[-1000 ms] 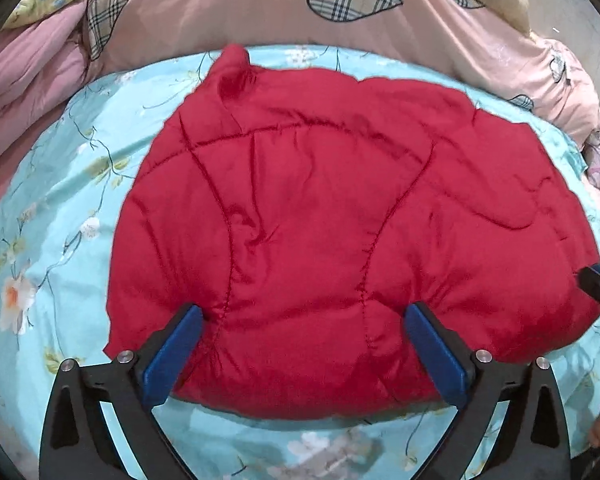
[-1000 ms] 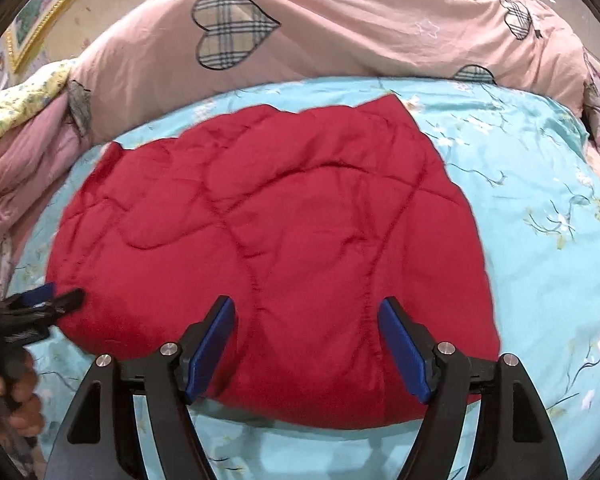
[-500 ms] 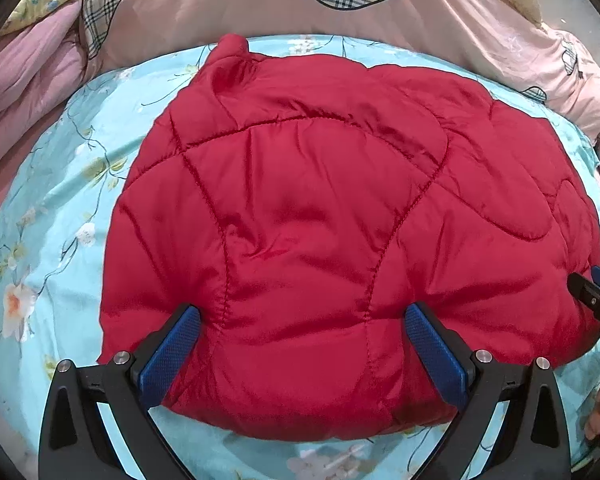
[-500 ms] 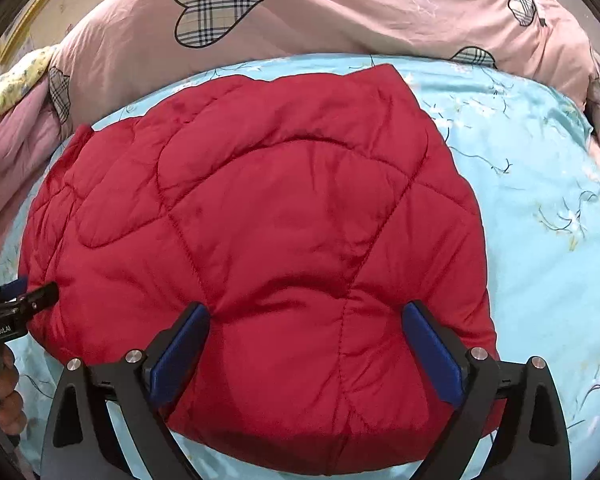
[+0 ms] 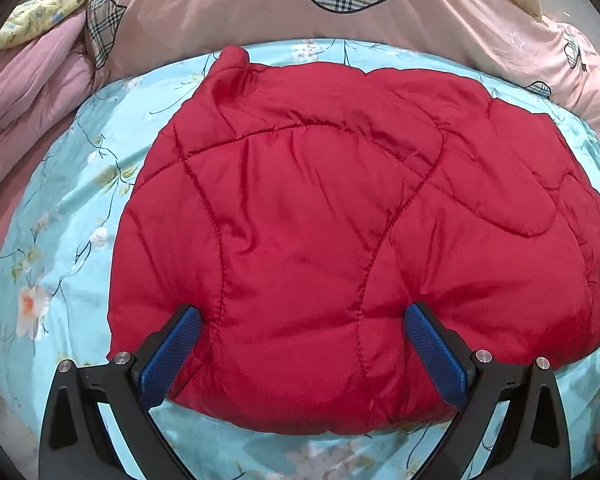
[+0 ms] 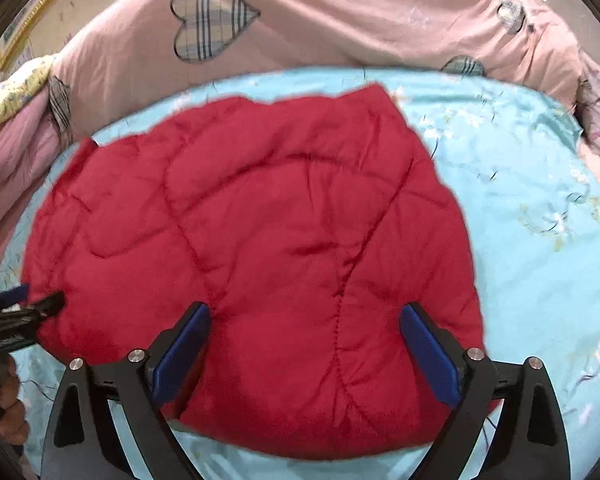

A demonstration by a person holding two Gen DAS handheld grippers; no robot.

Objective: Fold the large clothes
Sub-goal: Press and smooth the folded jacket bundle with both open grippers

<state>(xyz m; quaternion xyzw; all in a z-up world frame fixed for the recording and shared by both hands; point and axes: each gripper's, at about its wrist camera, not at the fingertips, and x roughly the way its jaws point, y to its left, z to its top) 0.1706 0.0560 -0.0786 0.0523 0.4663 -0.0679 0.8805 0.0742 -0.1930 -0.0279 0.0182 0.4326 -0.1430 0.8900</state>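
Observation:
A red quilted padded jacket [image 5: 320, 216] lies folded into a compact bundle on the light blue floral bedsheet [image 5: 60, 216]; it also shows in the right wrist view [image 6: 268, 248]. My left gripper [image 5: 304, 344] is open and empty, its blue pads over the bundle's near edge. My right gripper [image 6: 304, 340] is open and empty over the near edge too. The left gripper's tip [image 6: 24, 312] shows at the bundle's left side in the right wrist view.
A pink duvet with plaid hearts [image 5: 280, 4] is heaped along the far side of the bed, also in the right wrist view [image 6: 320, 20]. A pink and yellow quilt [image 5: 28, 64] lies at the far left. The sheet [image 6: 532, 208] extends to the right.
Both grippers stay open and have pulled back a little from the jacket, which now appears slightly farther off. The jacket itself has not moved.

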